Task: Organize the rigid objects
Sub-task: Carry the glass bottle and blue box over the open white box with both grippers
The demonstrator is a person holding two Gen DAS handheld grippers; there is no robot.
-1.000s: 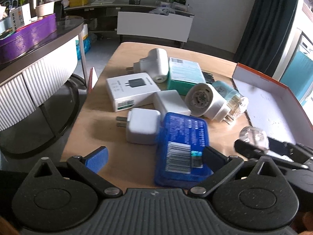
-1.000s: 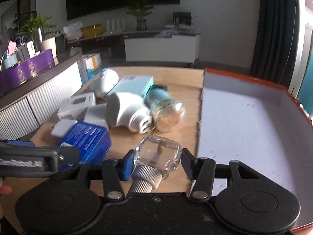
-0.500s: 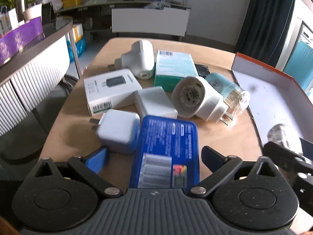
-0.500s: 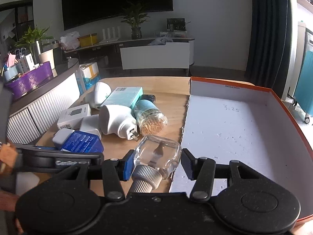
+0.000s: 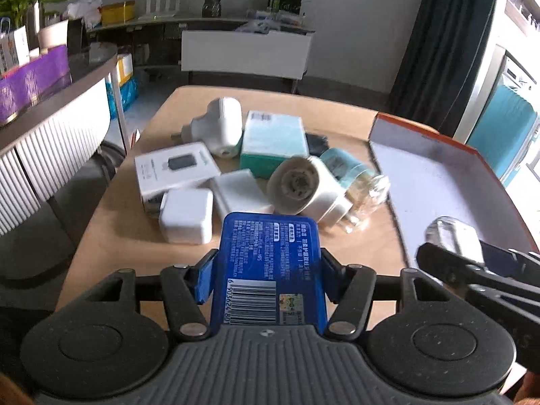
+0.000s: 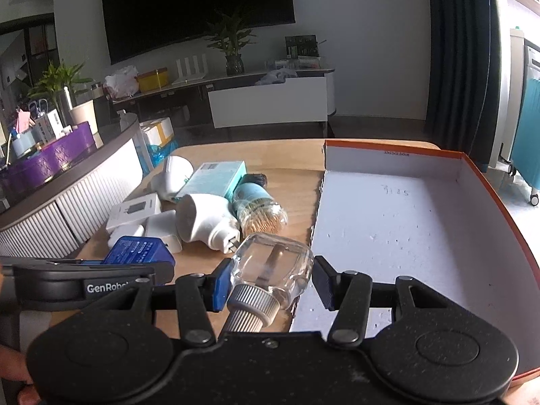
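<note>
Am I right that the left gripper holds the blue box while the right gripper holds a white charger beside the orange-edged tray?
Not quite: the right gripper holds a clear glass bottle, not a charger, as the right wrist view shows. The left gripper does hold the blue box, beside the orange-edged tray.

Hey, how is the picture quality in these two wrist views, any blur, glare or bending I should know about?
Left wrist view: the pile of white chargers looks smeared, the window at right is blown out. Right wrist view: sharper, the clear bottle crisp, the white box floor bright. Both bend straight edges, fisheye style.

Blue box (image 5: 268, 270) gripped, clear bottle (image 6: 273, 265) gripped
</note>
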